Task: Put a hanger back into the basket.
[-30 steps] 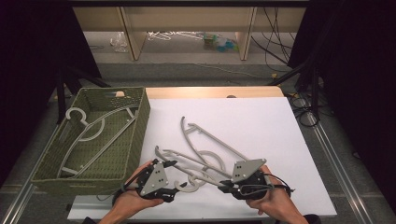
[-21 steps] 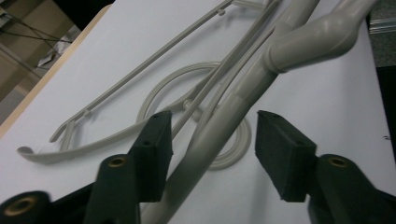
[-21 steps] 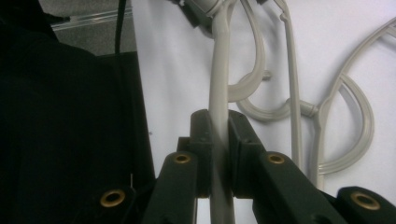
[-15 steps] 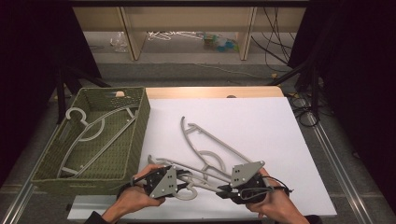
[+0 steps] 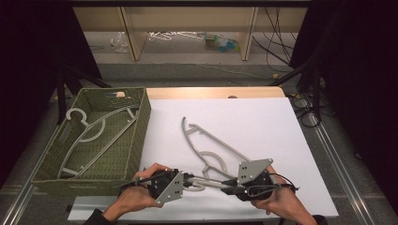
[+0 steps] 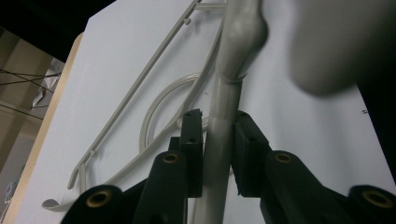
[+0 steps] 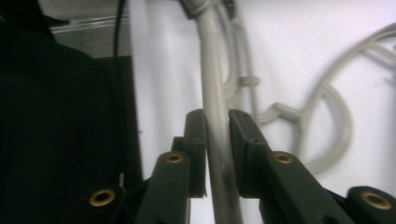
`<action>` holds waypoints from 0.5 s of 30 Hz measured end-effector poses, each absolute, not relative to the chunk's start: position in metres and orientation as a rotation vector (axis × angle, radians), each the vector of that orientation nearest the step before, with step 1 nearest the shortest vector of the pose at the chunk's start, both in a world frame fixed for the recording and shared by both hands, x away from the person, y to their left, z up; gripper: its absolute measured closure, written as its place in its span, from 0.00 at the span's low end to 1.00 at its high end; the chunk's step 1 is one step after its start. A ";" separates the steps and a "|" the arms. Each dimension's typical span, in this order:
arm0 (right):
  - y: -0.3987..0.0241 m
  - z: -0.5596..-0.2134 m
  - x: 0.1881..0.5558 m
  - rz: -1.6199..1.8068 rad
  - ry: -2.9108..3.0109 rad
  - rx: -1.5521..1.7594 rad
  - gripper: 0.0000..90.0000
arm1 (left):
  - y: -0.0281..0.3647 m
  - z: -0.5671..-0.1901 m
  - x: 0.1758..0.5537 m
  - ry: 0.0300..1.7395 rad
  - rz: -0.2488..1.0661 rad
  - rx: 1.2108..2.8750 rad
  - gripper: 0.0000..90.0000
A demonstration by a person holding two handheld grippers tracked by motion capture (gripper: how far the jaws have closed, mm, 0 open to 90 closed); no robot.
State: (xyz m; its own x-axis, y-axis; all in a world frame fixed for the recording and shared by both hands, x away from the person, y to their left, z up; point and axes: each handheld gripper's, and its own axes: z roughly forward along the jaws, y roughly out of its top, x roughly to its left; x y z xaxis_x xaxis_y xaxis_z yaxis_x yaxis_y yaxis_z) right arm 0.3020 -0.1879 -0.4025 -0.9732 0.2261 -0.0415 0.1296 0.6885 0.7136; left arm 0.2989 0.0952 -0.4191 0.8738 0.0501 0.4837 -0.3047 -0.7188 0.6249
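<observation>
Left gripper (image 6: 217, 140) pinching the straight bar of a grey plastic hanger (image 5: 206, 183), jaws pressed on it from both sides; right gripper (image 7: 217, 144) clamped on the same bar from the opposite end. Held hanger just off the white bench (image 5: 263, 122) near its front edge, spanning between both tools. Probably light and rigid, smooth enough to slip; best gripped on the thick bar, not the thin curves. Second hanger (image 5: 206, 140) lying mid-bench behind; another hanger (image 5: 89, 136) inside the green basket (image 5: 143, 117) at the left edge.
</observation>
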 end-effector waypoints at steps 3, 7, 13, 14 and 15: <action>-0.190 -0.401 0.303 1.140 2.732 0.340 0.82 | 0.093 -0.412 0.298 -0.132 0.564 2.273 0.88; -0.192 -0.399 0.305 1.130 2.694 0.372 0.76 | 0.092 -0.405 0.298 -0.088 0.551 2.295 0.89; -0.192 -0.396 0.305 1.152 2.622 0.469 0.56 | 0.096 -0.401 0.304 0.130 0.451 2.296 0.89; -0.193 -0.394 0.307 1.175 2.584 0.520 0.50 | 0.100 -0.400 0.307 0.200 0.419 2.284 0.89; -0.194 -0.393 0.307 1.179 2.572 0.538 0.49 | 0.103 -0.400 0.308 0.236 0.402 2.282 0.89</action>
State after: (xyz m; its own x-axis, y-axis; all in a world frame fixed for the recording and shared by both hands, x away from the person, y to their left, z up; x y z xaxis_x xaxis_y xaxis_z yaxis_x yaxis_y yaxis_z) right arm 0.3070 -0.1942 -0.3928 -0.8975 0.4338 -0.0800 0.2225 0.6018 0.7670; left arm 0.3081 0.1026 -0.4003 0.9323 0.2928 0.2122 0.0418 -0.6701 0.7411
